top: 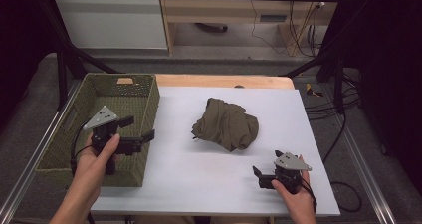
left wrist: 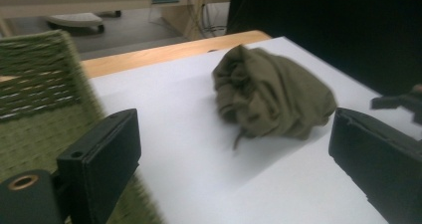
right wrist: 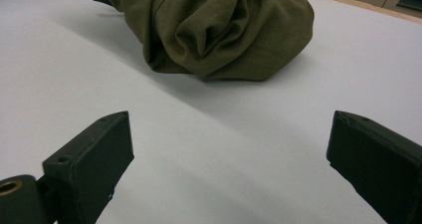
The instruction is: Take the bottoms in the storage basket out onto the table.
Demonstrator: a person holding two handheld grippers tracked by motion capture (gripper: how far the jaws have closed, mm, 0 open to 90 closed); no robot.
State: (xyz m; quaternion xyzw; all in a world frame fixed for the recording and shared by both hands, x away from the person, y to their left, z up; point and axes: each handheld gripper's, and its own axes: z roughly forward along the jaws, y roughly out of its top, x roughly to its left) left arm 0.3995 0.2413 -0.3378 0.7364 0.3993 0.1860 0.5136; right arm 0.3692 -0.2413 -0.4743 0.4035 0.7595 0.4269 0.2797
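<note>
2 grippers, left (top: 140, 128) and right (top: 263, 174), jaws wide apart, empty, flank crumpled olive cloth (top: 226, 123).

Even overhead light falls on the white table (top: 209, 179) — its surroundings sink into darkness. The crumpled olive cloth (top: 226, 123) casts a soft shadow toward the near edge. Left of the cloth, the woven basket (left wrist: 35, 94) smears with blur — nearby jaws lose focus.

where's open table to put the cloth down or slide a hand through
Bare white table runs along the near edge, between the left gripper and right gripper, below the crumpled cloth. Another patch lies between the basket and the cloth. The basket side is tight around the left gripper.
</note>
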